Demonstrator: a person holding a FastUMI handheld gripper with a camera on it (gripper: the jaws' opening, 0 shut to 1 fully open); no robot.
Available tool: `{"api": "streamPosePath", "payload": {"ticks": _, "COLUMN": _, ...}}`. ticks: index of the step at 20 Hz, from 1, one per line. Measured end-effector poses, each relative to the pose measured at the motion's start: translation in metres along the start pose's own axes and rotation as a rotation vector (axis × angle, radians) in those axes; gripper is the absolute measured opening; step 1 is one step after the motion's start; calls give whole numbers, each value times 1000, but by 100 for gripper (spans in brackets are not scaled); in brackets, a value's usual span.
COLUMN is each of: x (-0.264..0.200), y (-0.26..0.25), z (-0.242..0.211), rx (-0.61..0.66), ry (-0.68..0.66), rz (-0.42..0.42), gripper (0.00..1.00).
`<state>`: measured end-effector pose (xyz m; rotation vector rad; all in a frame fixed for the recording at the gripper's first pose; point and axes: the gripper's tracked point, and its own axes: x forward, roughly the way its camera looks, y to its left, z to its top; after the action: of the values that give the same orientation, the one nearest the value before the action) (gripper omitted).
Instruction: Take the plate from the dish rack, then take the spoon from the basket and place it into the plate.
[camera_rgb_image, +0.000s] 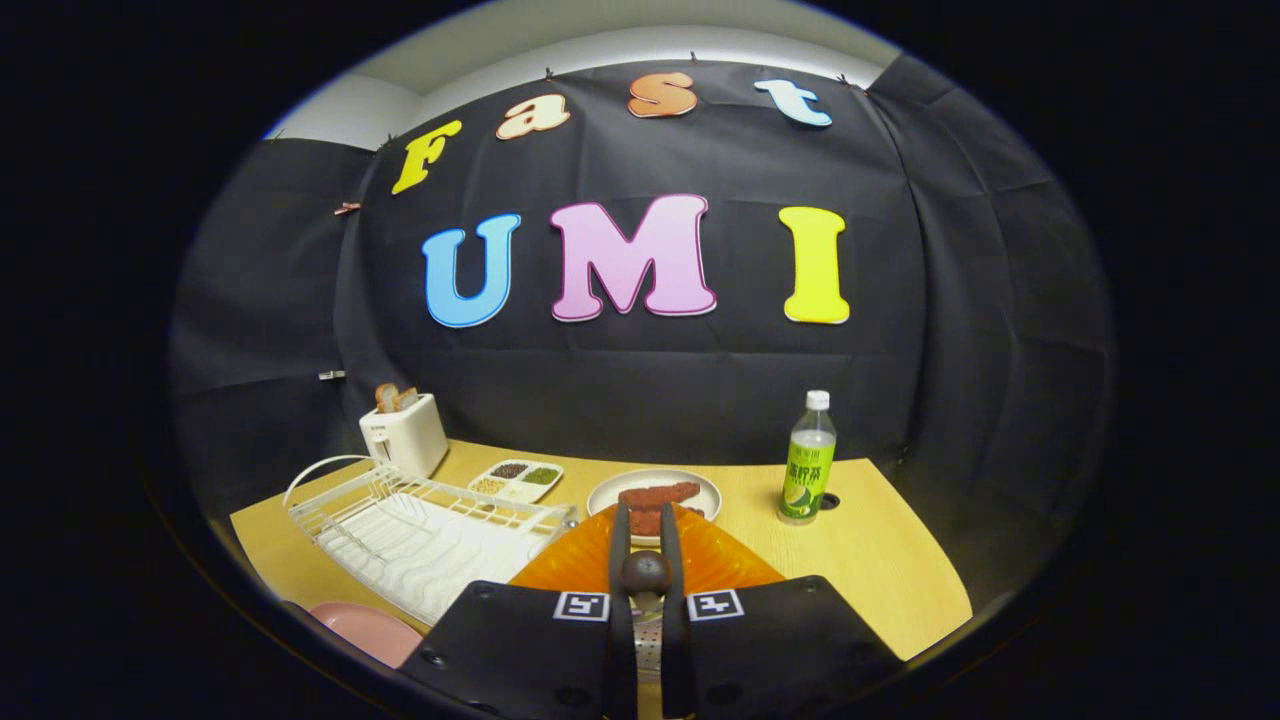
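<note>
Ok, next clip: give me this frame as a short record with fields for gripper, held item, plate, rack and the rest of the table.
gripper: fingers close together, pressing a dark ball-tipped spoon handle between them
held item: spoon, its perforated bowl low between the fingers
orange plate: orange plate just ahead of the fingers, beside the rack
dish rack: white dish rack, no plate in it
pink dish: pink dish at the table's near edge
beyond: white plate with reddish food, sectioned tray, toaster, green bottle
</note>
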<state>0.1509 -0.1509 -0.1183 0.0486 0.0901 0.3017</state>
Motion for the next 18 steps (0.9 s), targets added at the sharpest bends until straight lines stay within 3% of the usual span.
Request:
{"api": "streamPosePath", "payload": {"ticks": 7, "x": -43, "y": 78, "z": 48, "rx": 61, "ry": 29, "rz": 141, "gripper": 13}}
{"api": "streamPosePath", "payload": {"ticks": 12, "x": -72, "y": 168, "z": 29, "rx": 91, "ry": 91, "rz": 253, "gripper": 13}}
{"api": "streamPosePath", "payload": {"ticks": 18, "x": -80, "y": 249, "z": -28, "rx": 113, "ry": 166, "rz": 346, "gripper": 13}}
